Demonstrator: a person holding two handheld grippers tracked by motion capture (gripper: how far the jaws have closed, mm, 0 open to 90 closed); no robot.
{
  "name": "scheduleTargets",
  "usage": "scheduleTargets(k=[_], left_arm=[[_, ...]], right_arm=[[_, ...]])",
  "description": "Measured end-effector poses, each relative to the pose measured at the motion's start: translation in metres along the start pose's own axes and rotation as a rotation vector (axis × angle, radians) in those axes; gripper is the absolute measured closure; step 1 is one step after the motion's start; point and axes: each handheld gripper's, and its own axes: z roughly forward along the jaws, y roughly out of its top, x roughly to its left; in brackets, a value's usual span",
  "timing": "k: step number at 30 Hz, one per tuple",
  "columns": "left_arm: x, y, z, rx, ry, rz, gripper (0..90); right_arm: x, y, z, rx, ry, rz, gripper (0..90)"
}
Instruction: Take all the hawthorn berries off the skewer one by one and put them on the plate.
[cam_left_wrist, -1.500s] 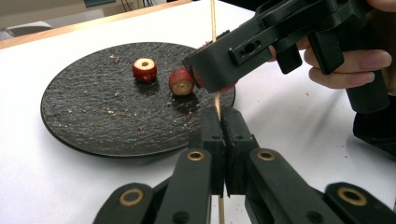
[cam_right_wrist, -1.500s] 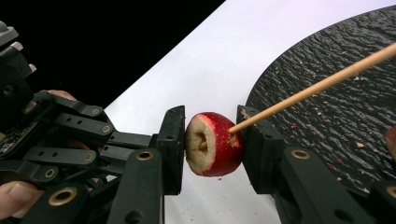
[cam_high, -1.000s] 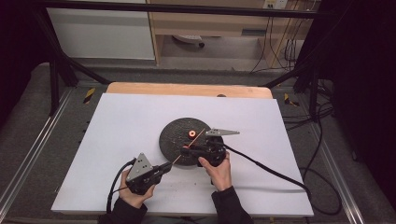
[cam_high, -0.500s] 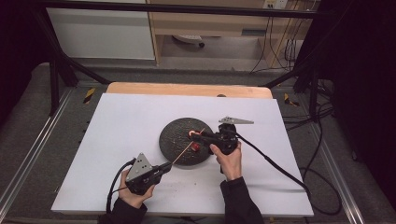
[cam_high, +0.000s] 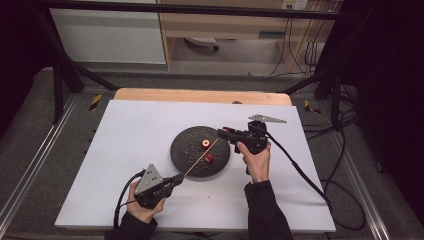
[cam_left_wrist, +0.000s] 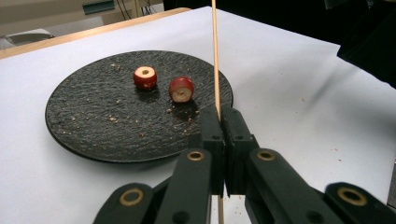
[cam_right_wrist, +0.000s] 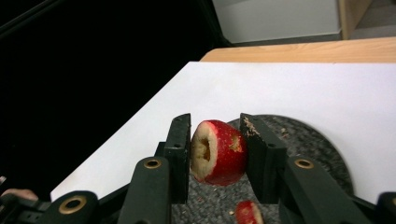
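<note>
A dark round plate (cam_high: 190, 160) lies mid-table with two cored red fruit pieces (cam_high: 204, 144) (cam_high: 209, 158) on it. My left gripper (cam_high: 179, 177), at the plate's near edge, is shut on a thin wooden skewer (cam_high: 200, 159) that slants up over the plate. In the left gripper view the jaws (cam_left_wrist: 219, 114) pinch the skewer (cam_left_wrist: 215, 56), and both fruit pieces (cam_left_wrist: 145, 77) (cam_left_wrist: 181, 89) lie beyond. My right gripper (cam_high: 222, 132) hovers over the plate's right edge, shut on a third cored red fruit piece (cam_right_wrist: 218, 151) between its pads (cam_right_wrist: 217, 135), with the plate (cam_right_wrist: 308, 140) below.
The plate rests on a white sheet (cam_high: 130, 135) covering a wooden table (cam_high: 200, 95). Crumbs dot the plate (cam_left_wrist: 93, 107). A black cable (cam_high: 300, 175) trails from the right gripper across the sheet's right side. Dark frame bars stand at the far corners.
My right gripper has risen and moved right and farther back, from over the plate's middle to its right edge, with the fruit piece in it. The left gripper and skewer have stayed put.
</note>
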Motion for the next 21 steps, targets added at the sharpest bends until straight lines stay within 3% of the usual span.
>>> scheduleTargets(k=[11,15,21], left_arm=[[0.003,0.000,-0.002,-0.004,0.009,-0.008,88.4],[0.004,0.000,-0.002,-0.007,0.013,-0.012,88.5],[0.006,-0.001,-0.002,-0.003,0.017,-0.021,88.4]], right_arm=[[-0.024,0.009,-0.010,-0.030,-0.084,0.026,65.7],[-0.029,-0.003,-0.004,0.000,-0.094,0.033,65.7],[-0.031,-0.031,0.021,0.092,-0.104,0.015,65.7]])
